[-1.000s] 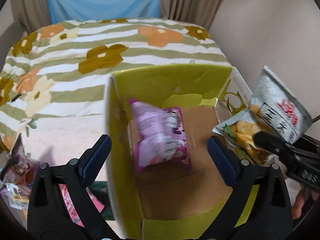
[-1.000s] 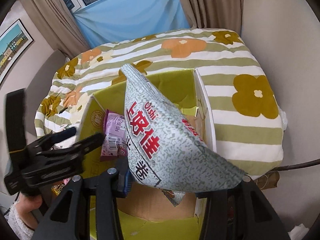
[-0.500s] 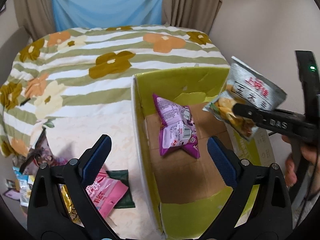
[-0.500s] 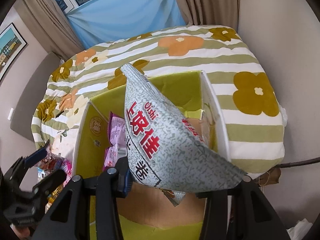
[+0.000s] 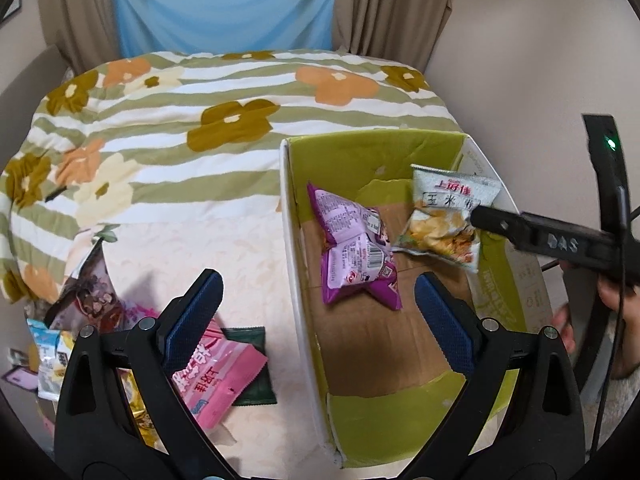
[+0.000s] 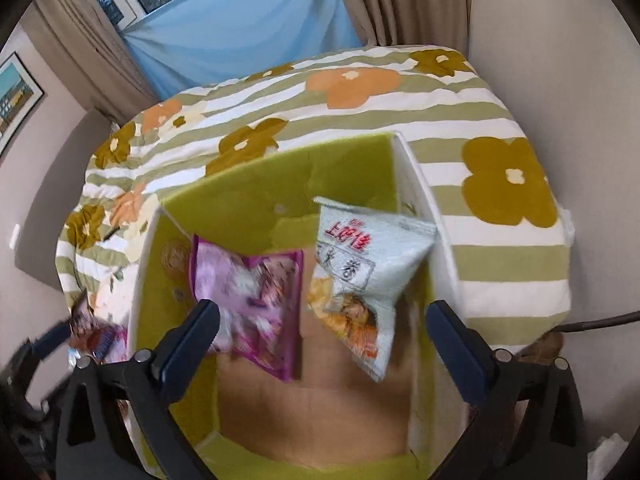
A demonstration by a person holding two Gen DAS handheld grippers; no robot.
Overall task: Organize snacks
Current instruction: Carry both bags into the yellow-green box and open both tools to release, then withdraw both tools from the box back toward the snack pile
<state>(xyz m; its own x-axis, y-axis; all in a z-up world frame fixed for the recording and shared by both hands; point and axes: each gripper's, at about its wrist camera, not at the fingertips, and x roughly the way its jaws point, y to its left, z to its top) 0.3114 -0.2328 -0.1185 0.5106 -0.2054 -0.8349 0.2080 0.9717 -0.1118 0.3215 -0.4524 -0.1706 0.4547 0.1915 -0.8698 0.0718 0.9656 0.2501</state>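
Note:
A green cardboard box stands open on the bed. A purple snack bag lies on its brown floor. A grey-green chip bag is inside the box at its right side, free of the right gripper's open fingers. My right gripper is open and empty above the box; it also shows in the left wrist view. My left gripper is open and empty, straddling the box's left wall.
A pink snack bag lies on a dark green packet on the bed left of the box. Several more snack bags lie at the bed's left edge. A wall runs along the right. The flowered quilt covers the far bed.
My right gripper opened and let go of the grey-green chip bag, which dropped into the box beside the purple bag. My left gripper drew back and left from the box.

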